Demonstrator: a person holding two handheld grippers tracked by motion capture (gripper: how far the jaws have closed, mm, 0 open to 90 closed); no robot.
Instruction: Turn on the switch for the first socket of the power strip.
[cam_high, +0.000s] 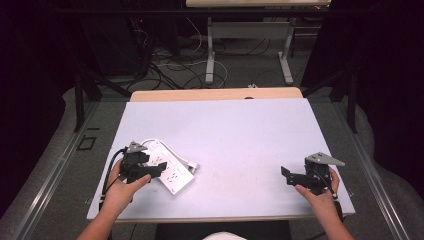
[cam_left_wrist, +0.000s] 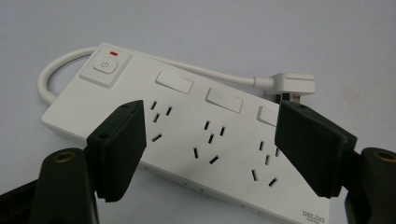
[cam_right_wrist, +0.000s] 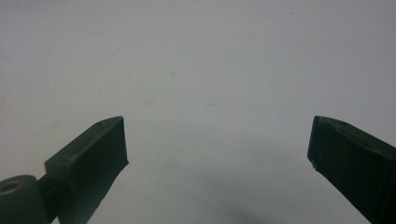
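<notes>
A white power strip (cam_high: 169, 167) lies flat on the near left part of the table, set at a slant so that one end points far left and the other near right. Its top faces up and carries three groups of slotted sockets, each with a blank white rocker switch (cam_left_wrist: 174, 81) beside it. At one end sits a square power button (cam_left_wrist: 105, 68) with a small red light. Its white cord (cam_left_wrist: 56, 65) loops round that end and runs along the far side to a flat white plug (cam_left_wrist: 292, 86), which lies on the table just beside the strip.

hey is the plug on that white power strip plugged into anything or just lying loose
Lying loose. The plug rests on the white table behind the power strip, its cord looping back to the strip; no socket holds it.
</notes>
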